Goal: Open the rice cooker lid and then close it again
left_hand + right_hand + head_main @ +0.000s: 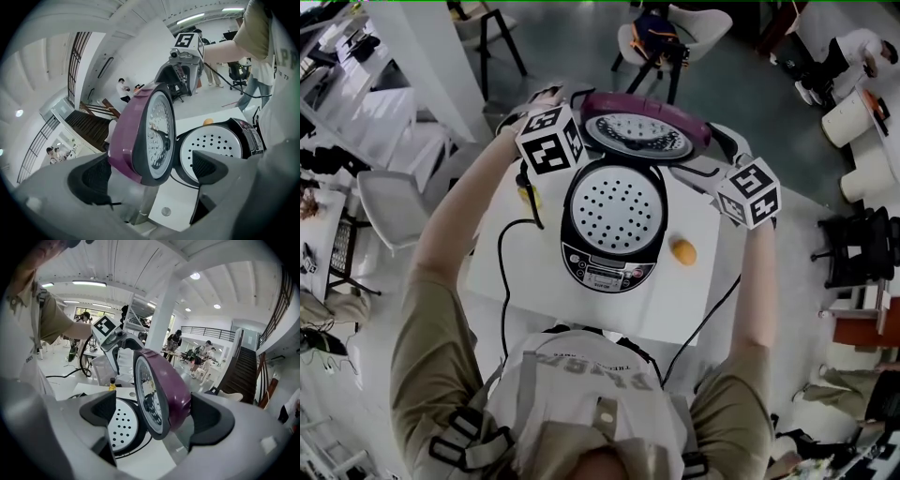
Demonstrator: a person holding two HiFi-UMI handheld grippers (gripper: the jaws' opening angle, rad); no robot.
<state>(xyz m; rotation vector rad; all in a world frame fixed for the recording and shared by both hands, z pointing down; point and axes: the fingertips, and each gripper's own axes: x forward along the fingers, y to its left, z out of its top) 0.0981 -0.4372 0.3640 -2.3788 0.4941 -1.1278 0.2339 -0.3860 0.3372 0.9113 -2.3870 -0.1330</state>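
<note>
The rice cooker (609,267) stands on a white table (684,305). Its purple lid (645,131) is swung up and back, and the perforated inner plate (615,212) shows. In the left gripper view the lid (140,140) stands upright between the jaws of my left gripper (150,171), which is open, with a gap on the cooker side. My right gripper (157,416) is open too and straddles the lid (161,390) from the other side. In the head view their marker cubes (551,139) (750,192) flank the lid, and the fingertips are hidden.
A small orange object (682,251) lies on the table right of the cooker. A small yellow-topped bottle (528,195) stands at its left. Black cables (504,281) hang off the table's front. Chairs (661,42) and people are further off around the room.
</note>
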